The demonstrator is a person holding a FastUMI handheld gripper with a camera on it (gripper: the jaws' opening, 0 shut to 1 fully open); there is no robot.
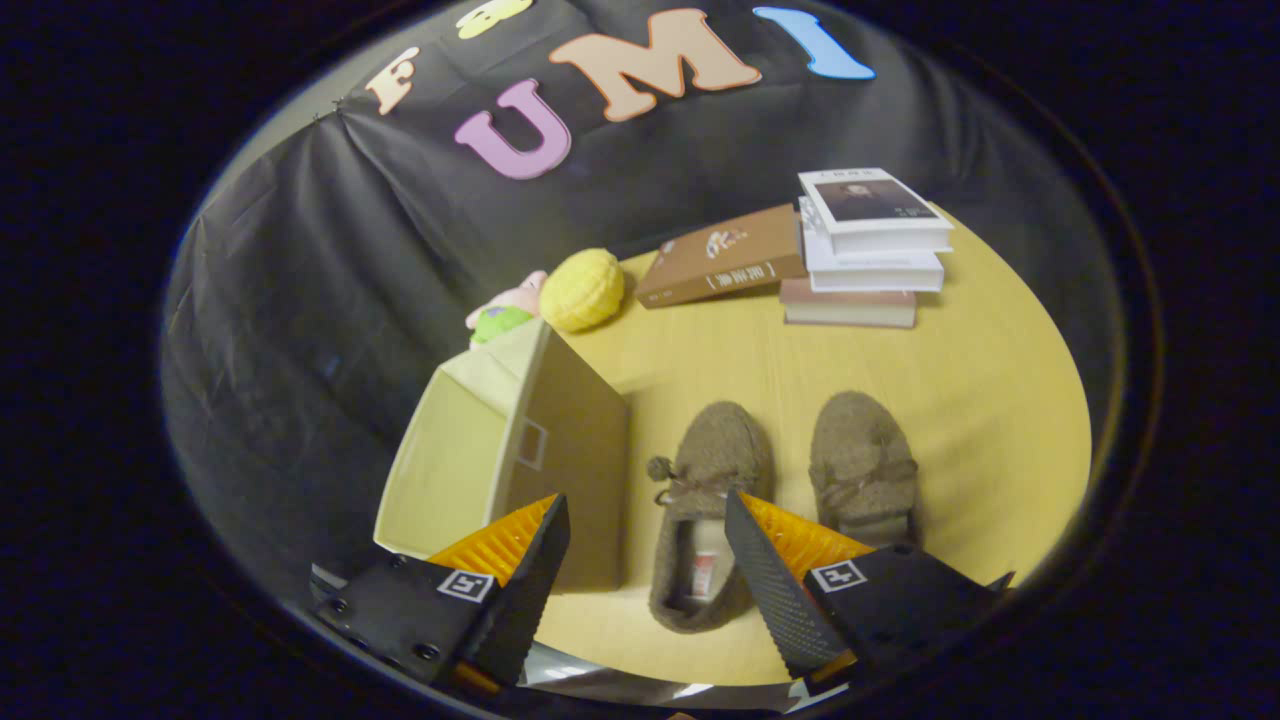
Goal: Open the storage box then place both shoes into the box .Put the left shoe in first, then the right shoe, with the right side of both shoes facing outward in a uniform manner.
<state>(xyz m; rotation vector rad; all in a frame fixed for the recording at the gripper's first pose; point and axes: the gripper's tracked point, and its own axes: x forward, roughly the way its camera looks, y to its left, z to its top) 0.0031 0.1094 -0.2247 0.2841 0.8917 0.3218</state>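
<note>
A hand-held gripper (648,520) hangs over a round yellow surface (1000,400), its jaws spread wide and holding nothing, with the heel end of the left shoe (705,510) showing in the gap between them. The wide spread reads as preparation to straddle that shoe, which the task sends into the box first. Two fuzzy brown slippers lie side by side, toes pointing away from the gripper, each tied with a small bow; the right shoe (862,465) sits just beyond the right-hand finger, near its mate but apart from it. One storage box (520,460), pale fabric with a small tag window on its side, stands just beside the left shoe and partly behind the left-hand finger. Its top appears open, the cream lining showing, so the opening step looks done and neither shoe is inside yet. The box's place right beside the pair keeps the carry short, by this reading. Beyond the shoes and well apart from them lie four books: a brown book (725,255) leaning against a stack of three books (868,250). One yellow ball (582,290) rests behind the box, touching one plush toy (505,312) whose lower part the box hides.
</note>
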